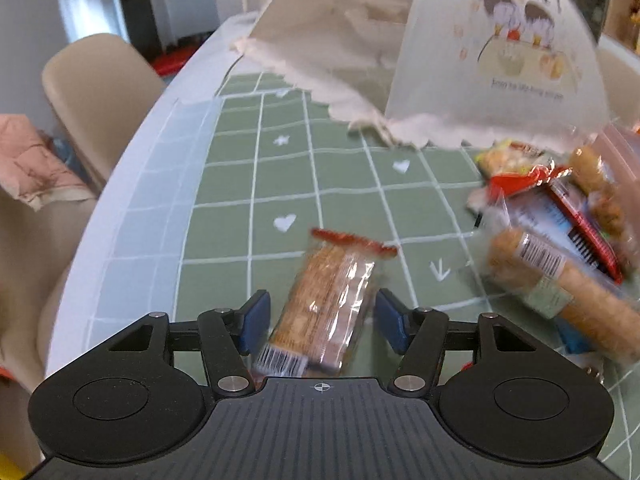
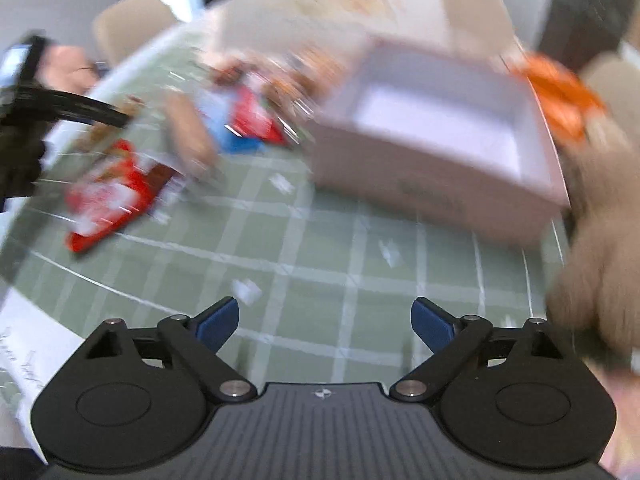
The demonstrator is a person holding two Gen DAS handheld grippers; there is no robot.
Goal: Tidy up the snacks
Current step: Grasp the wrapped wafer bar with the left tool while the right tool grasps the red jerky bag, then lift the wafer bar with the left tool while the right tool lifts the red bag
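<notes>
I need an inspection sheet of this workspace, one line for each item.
Surface: green grid tablecloth with white hearts.
Job's things: wrapped snack bar between the left claw's pads; snack pile to its right; open white box, looks empty.
Clutter: illustrated white bag; red packet.
Grippers: left claw open around the bar, pads not pressing; right claw open, nothing between.
Cables: black cable at the left edge.
Surroundings: beige chair; pink cloth.

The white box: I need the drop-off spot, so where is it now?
Right wrist view, upper right: the white box sits open on the green checked cloth, just right of the snack pile.
</notes>
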